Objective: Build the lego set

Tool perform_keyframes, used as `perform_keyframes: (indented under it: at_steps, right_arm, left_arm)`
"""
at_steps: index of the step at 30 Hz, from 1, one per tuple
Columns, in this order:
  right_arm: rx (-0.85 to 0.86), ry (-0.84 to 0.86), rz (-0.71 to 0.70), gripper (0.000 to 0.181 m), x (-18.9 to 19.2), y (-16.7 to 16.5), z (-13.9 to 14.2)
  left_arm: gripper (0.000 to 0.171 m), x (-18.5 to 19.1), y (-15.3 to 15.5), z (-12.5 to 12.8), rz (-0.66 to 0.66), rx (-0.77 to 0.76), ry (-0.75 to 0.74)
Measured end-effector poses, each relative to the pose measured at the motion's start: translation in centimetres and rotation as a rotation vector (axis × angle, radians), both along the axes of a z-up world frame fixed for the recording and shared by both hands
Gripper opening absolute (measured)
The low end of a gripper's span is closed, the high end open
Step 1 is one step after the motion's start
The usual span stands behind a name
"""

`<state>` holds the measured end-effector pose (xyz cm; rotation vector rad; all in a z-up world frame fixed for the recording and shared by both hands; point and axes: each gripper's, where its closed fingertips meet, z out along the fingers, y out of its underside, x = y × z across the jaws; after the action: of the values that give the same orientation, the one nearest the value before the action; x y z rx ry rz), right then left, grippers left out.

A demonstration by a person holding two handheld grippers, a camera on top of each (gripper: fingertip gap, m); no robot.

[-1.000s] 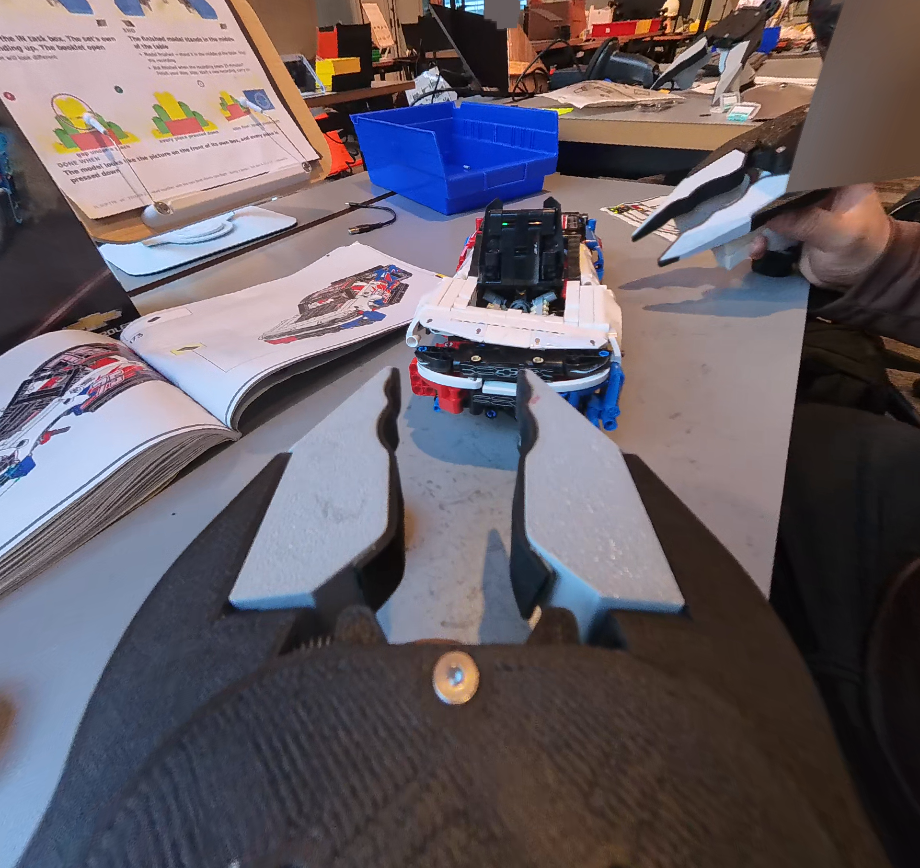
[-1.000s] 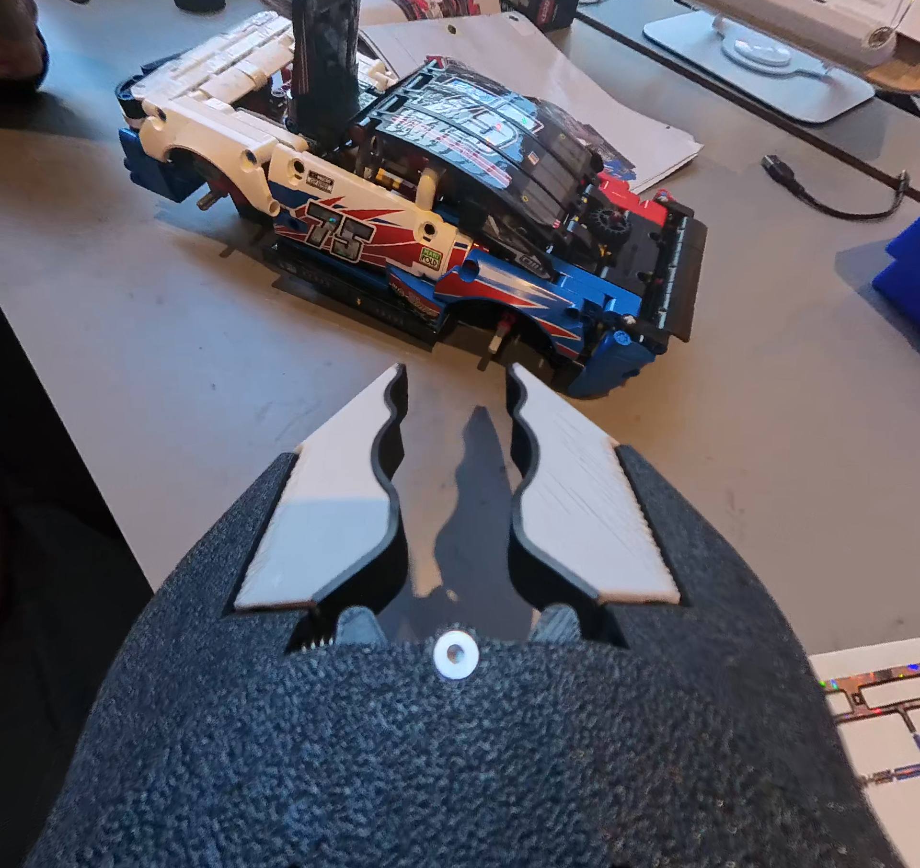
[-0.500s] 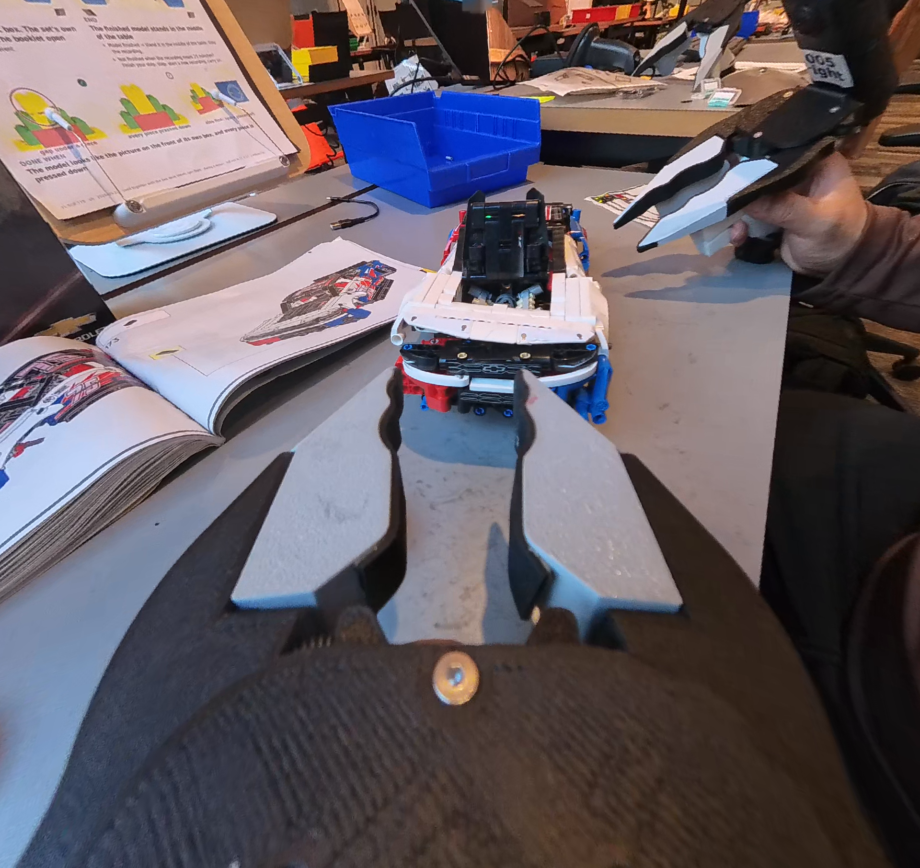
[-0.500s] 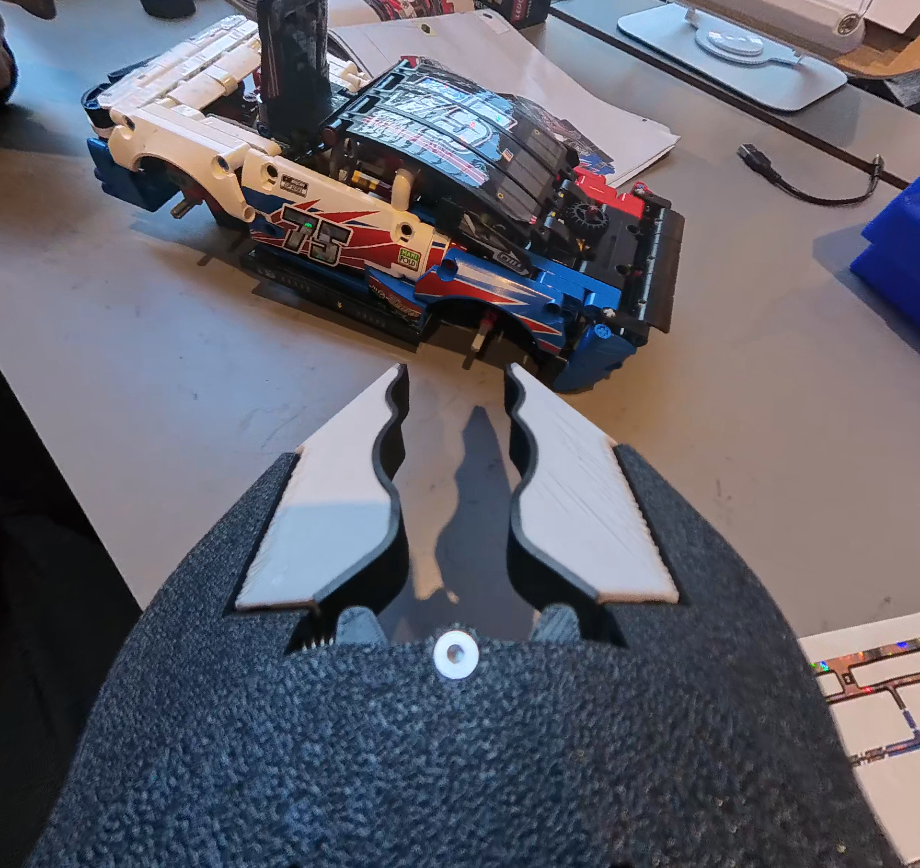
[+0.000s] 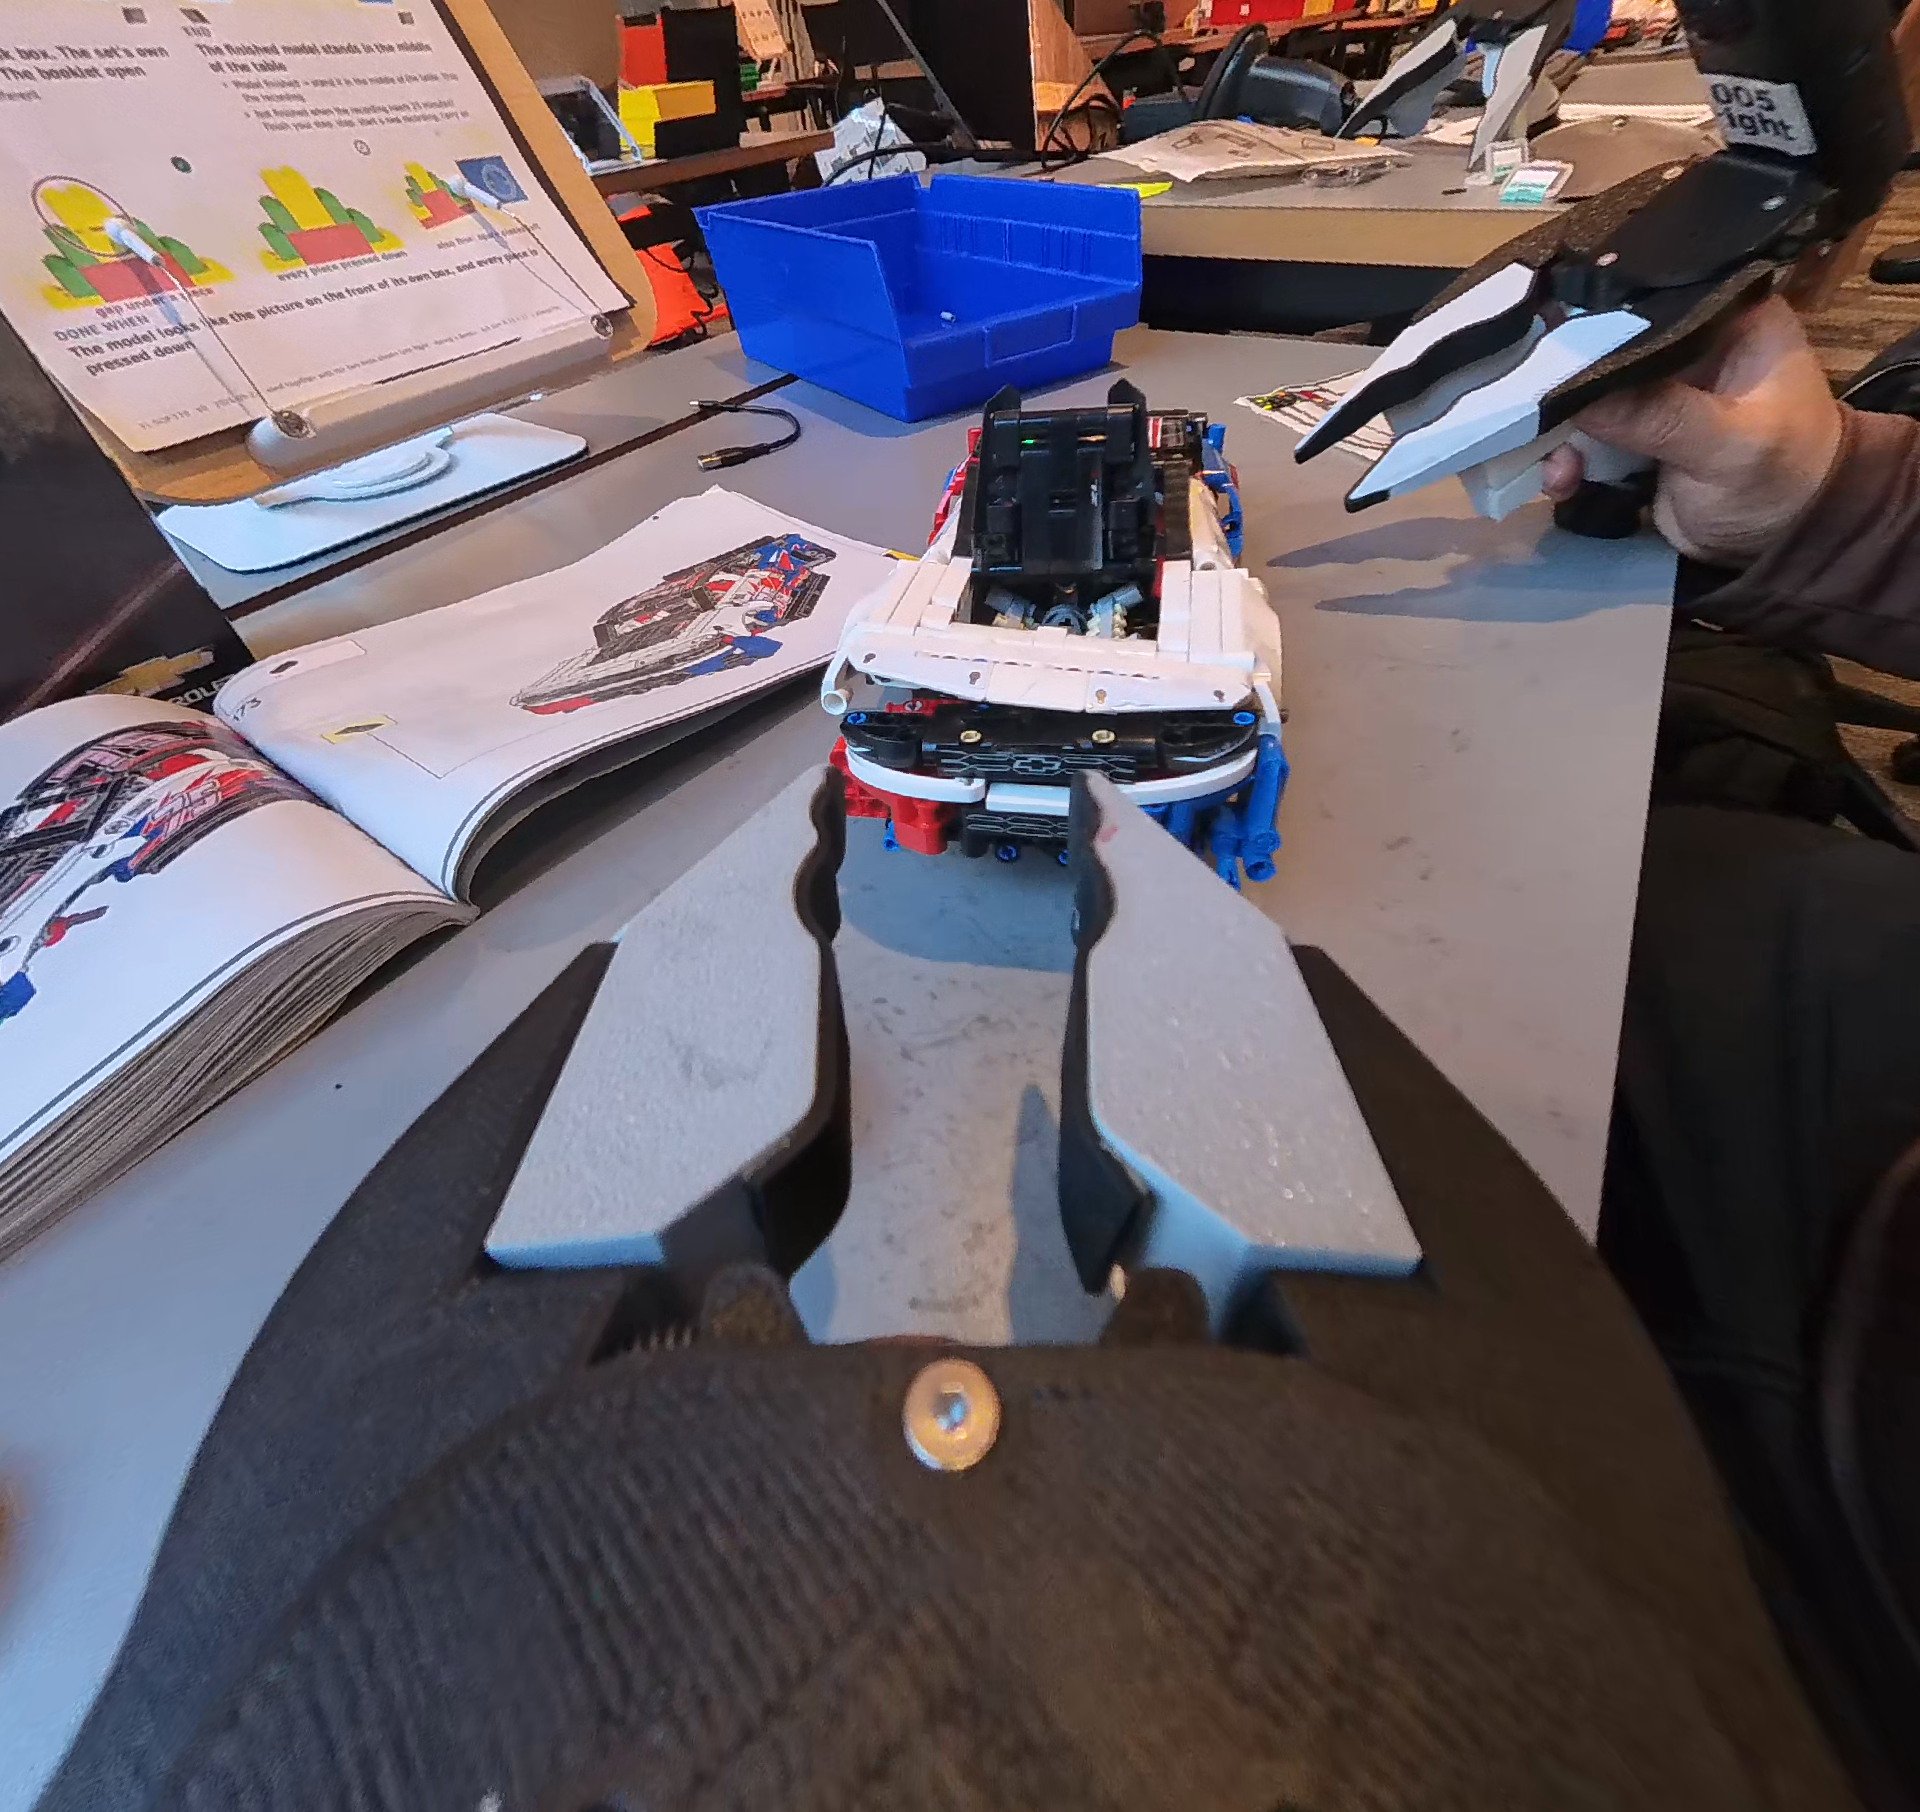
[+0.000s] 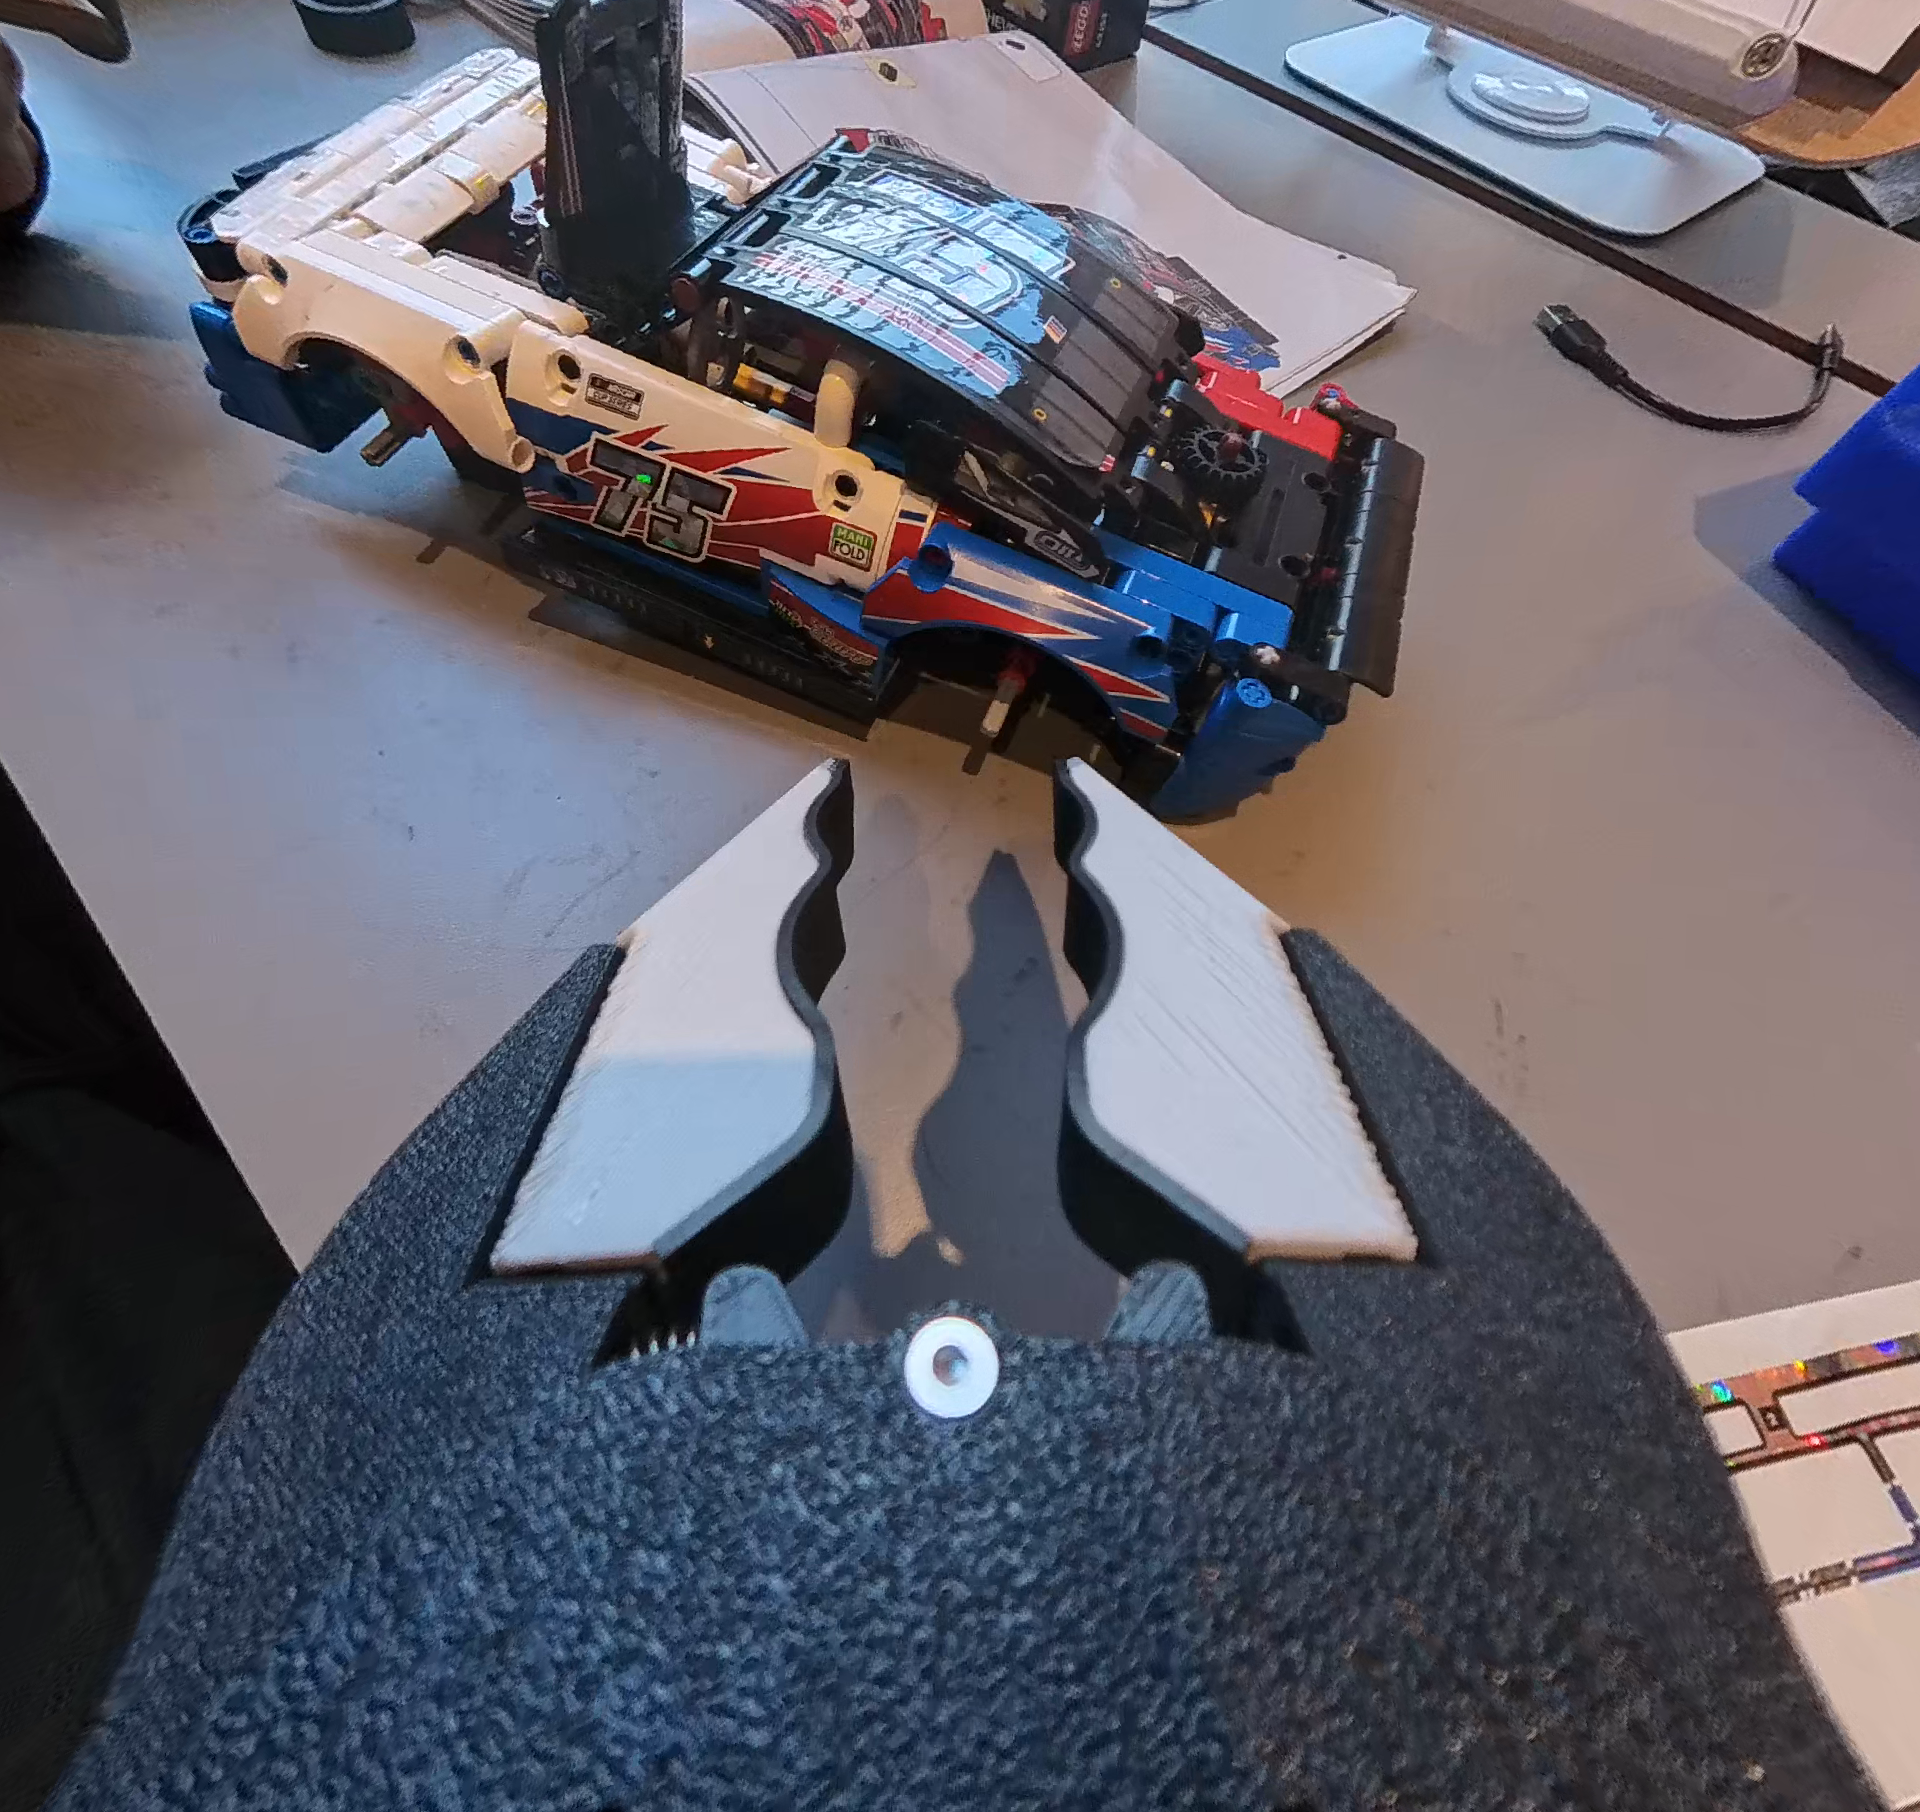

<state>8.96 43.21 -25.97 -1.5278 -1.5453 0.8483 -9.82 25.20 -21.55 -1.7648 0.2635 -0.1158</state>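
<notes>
A white, blue, red and black lego race car (image 5: 1055, 640) stands on the grey table (image 5: 1455, 827), its black hood flap raised. It has no wheels on the side shown in the right wrist view (image 6: 790, 453). My left gripper (image 5: 948, 801) is open and empty, just in front of the car's nose. My right gripper (image 6: 951, 786) is open and empty, close to the car's rear wheel arch; it also shows in the left wrist view (image 5: 1340, 474), held in a hand to the right of the car. Two black tyres (image 6: 353, 12) lie beyond the car's nose.
An open instruction booklet (image 5: 364, 723) lies left of the car. A blue bin (image 5: 925, 287) stands behind it, with a cable (image 5: 748, 443) nearby. A propped instruction sheet on a stand (image 5: 270, 152) is at back left. A sticker sheet (image 6: 1829, 1492) lies at right. About 25 centimeters separates my left fingertips from my right.
The left gripper has drawn back slightly from the car's nose. The right gripper has pulled back and up a little from the car's side. Both stay open.
</notes>
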Motion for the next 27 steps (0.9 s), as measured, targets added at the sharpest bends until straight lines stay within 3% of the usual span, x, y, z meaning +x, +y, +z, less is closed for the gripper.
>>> perform_keyframes:
  at_steps: [22,24,27]
  right_arm:
    - [0.022,-0.026,-0.018,0.038,0.0,0.3,-0.4]
    - [0.039,-0.016,-0.039,0.037,0.0,0.5,-0.1]
    - [0.035,0.041,-0.071,0.043,-0.4,-0.2,1.0]
  left_arm:
    - [0.038,-0.1,0.2,-0.3,0.001,-0.026,-0.007]
    - [0.043,-0.3,0.4,-0.6,0.000,-0.055,-0.045]
    - [0.067,0.5,0.5,-0.6,-0.092,-0.088,-0.139]
